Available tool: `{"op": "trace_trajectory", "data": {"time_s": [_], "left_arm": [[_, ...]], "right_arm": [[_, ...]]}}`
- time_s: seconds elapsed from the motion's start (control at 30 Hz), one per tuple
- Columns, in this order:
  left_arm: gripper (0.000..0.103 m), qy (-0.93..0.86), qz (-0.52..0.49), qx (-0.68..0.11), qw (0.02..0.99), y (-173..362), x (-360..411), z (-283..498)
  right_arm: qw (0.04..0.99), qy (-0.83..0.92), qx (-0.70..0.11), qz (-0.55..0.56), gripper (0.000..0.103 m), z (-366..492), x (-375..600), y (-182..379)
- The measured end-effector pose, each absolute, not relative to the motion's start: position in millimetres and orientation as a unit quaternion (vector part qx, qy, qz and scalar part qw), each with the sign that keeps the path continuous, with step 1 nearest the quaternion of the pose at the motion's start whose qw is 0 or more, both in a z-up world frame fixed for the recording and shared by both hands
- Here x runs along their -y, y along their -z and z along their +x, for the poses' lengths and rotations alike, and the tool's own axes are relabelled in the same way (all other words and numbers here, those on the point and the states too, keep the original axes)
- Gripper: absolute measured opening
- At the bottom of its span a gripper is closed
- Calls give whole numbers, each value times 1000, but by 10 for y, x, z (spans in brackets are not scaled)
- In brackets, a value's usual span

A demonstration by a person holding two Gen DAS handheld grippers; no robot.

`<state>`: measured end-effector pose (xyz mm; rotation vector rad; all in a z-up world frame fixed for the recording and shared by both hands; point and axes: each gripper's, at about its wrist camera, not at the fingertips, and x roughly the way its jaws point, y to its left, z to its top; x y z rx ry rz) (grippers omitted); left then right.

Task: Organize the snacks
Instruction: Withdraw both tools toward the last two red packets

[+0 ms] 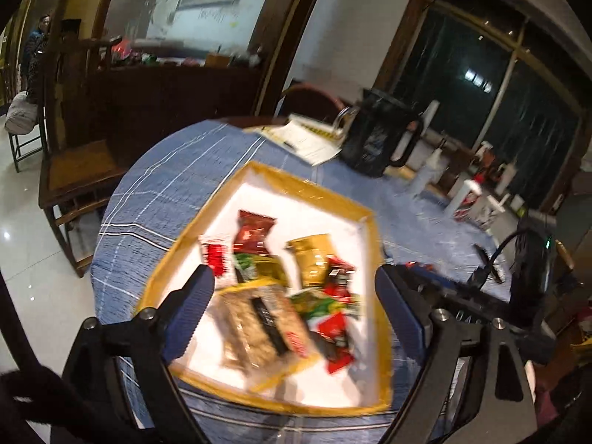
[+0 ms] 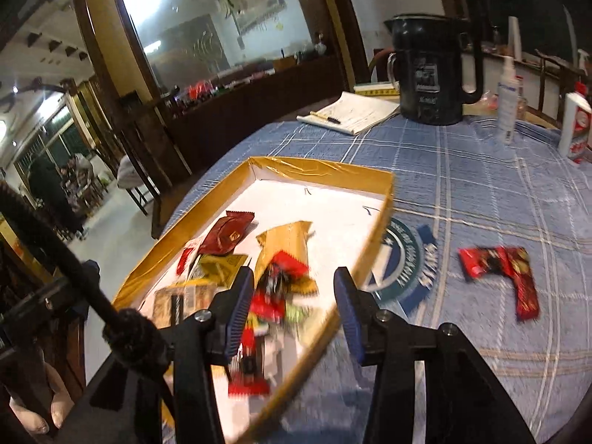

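Both sets of tongs are hanging above the tray (image 1: 259,175), a shallow box with gold-taped walls and a white floor, sitting on the blue checked cloth of the bench (image 2: 481,192). The left tongs (image 1: 296,296) are spread wide and carrying nothing, framing the pile from above. The right tongs (image 2: 294,288) are also parted and empty, poised over the tray's near rim.

Inside the tray, the snacks are lying in a loose heap: a dark red packet (image 1: 255,231) toward the far side, a gold packet (image 1: 312,259) beside it, a long clear-wrapped bar (image 1: 259,323) nearest the left tongs, and small red and green sachets (image 1: 333,303) tangled at the right. The low walls are evidently doing the job of keeping everything corralled in one place.

Out on the cloth, well apart from the tray, two red packets (image 2: 499,270) are still waiting, lying in an L beside a printed round logo (image 2: 403,259). Judging by that, the gathering is mostly done and those two are what remains. The right tongs are the nearer pair, so a reach to that side looks likely. Motion blur is smearing the near packets, so labels are unreadable.
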<state>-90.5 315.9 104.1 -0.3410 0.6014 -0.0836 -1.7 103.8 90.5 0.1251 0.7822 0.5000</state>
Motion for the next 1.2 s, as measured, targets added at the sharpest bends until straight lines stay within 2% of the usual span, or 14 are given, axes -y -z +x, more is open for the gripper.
{"op": "trace_trajectory", "data": {"time_s": [0.13, 0.27, 0.43, 0.6, 0.77, 1.2], "left_arm": [[90, 71, -185, -267, 943, -1070, -2964, -1126], [90, 115, -178, -317, 924, -962, -2624, -1069], [90, 147, -171, -320, 920, -986, -2265, -1160], [91, 183, -189, -315, 912, -973, -2126, -1185], [93, 281, -235, -350, 862, -819, -1986, -1129], [93, 288, -169, -354, 874, -974, -1808, -1175]], "right_arm": [[900, -223, -365, 80, 46, -326, -700, -876], [899, -194, -373, 125, 46, -527, -295, -757], [894, -150, -384, 174, 46, -728, 139, -626], [904, -110, -376, 171, 46, -978, 371, -723], [912, -73, -366, 170, 46, -1165, 521, -807], [913, -45, -369, 168, 47, -1127, 540, -858]]}}
